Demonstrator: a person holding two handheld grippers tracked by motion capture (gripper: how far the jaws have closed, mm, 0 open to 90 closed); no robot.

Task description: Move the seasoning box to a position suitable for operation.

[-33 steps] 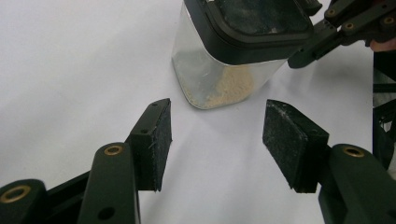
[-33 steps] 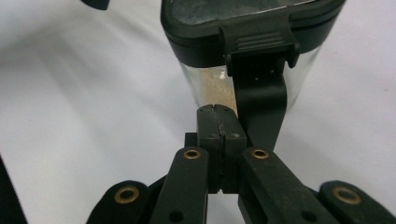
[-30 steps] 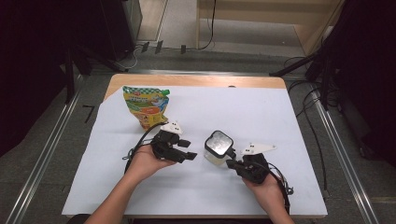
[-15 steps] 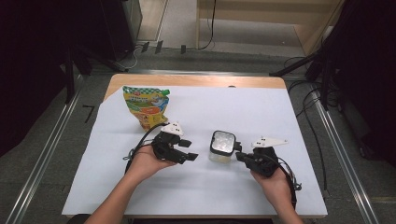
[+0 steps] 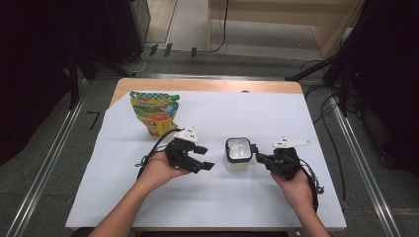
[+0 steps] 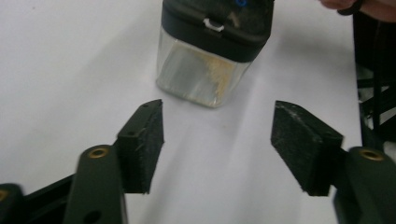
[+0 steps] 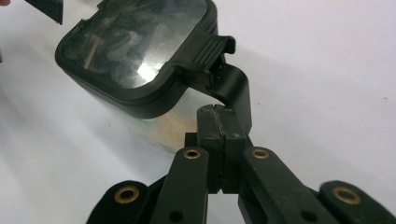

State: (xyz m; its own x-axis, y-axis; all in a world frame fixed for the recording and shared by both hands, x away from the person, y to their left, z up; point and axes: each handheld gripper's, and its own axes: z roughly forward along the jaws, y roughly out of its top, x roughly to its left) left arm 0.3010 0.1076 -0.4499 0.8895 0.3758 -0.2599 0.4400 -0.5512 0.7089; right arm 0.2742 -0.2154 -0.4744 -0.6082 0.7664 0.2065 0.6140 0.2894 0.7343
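A clear square container (image 5: 238, 153) with a black lid stands upright on the white sheet between my hands. My left gripper (image 5: 204, 158) lies just left of it, open. Its jaws have just been opening, and nothing is between its pads (image 6: 144, 140); the container (image 6: 210, 70) stands a little beyond the tips. My right gripper (image 5: 259, 158) is at the container's right side, shut with its pads pressed together (image 7: 219, 112). Its tips touch the black latch flap (image 7: 231, 86) that hangs out from the lid (image 7: 135, 46).
A yellow and green snack pouch (image 5: 154, 112) stands at the back left of the white sheet (image 5: 222, 113). Cables trail from both grippers across the sheet. Metal rails run along the floor on both sides of the table.
The container was tilted a second ago and now stands upright, slightly farther right. My right hand has drawn to the right. The left jaws stand wider apart.
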